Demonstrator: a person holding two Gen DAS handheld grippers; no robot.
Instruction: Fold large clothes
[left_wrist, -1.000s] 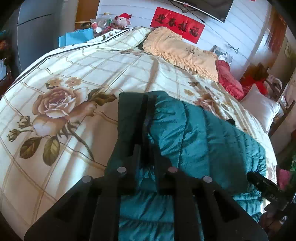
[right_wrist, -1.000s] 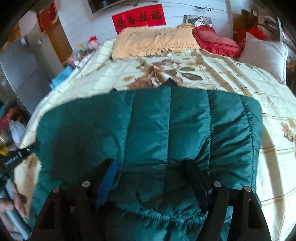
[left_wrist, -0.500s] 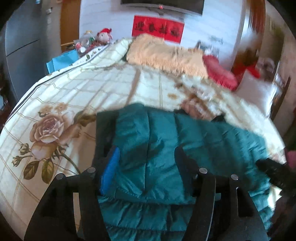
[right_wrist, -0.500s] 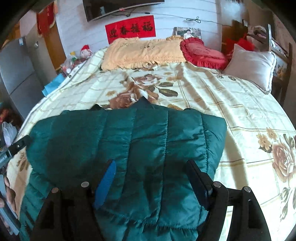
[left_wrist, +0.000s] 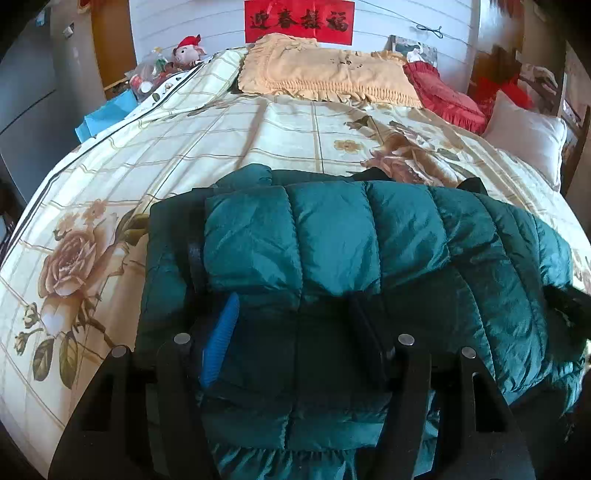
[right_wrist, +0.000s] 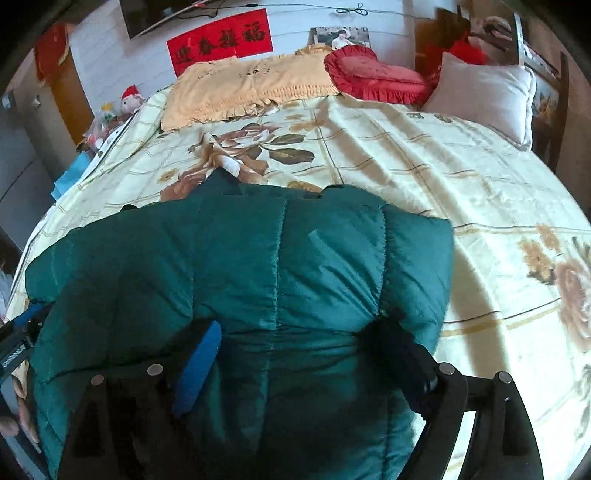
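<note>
left tongs (left_wrist: 293, 325): wide, over folded jacket (left_wrist: 332, 251)
right tongs (right_wrist: 295, 347): wide, over jacket (right_wrist: 258, 266)
jacket: on bed (left_wrist: 184, 147)
left view only: layered fold edge
right view only: hand (right_wrist: 22, 421)

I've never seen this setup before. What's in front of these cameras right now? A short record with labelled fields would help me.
Garment: teal quilted jacket, folded over on itself, lying on the bed
Surface: floral checked bedspread
Left gripper: jaws open, spread over the jacket's near edge
Right gripper: jaws open, spread over the jacket
Head of bed: yellow fringed pillow, red ruffled cushion, white pillow
Wall: red banner with black characters
</note>
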